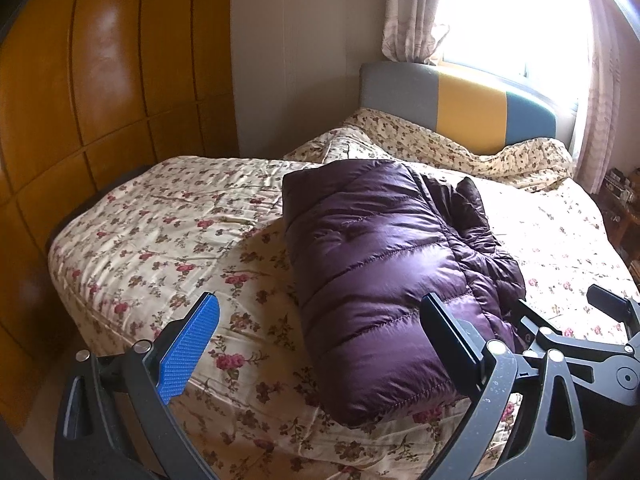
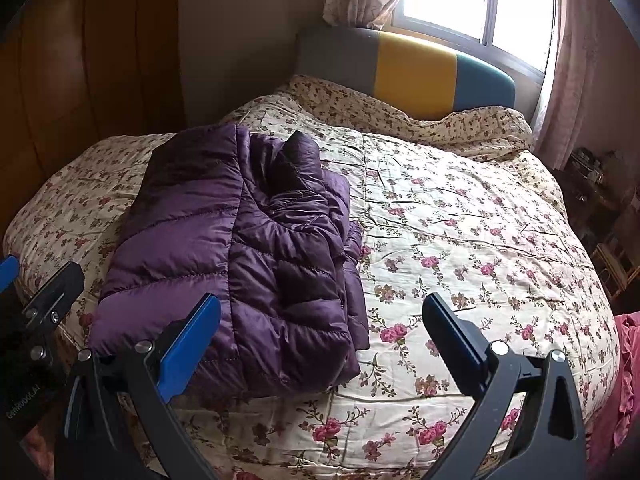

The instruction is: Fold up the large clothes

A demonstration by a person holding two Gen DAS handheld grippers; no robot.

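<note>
jacket [image 1: 384, 264] lies folded beyond both spread claws.

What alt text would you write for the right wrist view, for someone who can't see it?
A folded purple puffer jacket lies on a floral bedspread, left of centre. The right gripper hovers above the bed's near edge, jaws open and empty. A window glows behind the headboard.

Open floral quilt [image 2: 460, 240] right of the folded purple jacket [image 2: 248, 248] (bunched bedding [image 2: 460, 128] by the headboard [image 2: 416, 76]).
</note>
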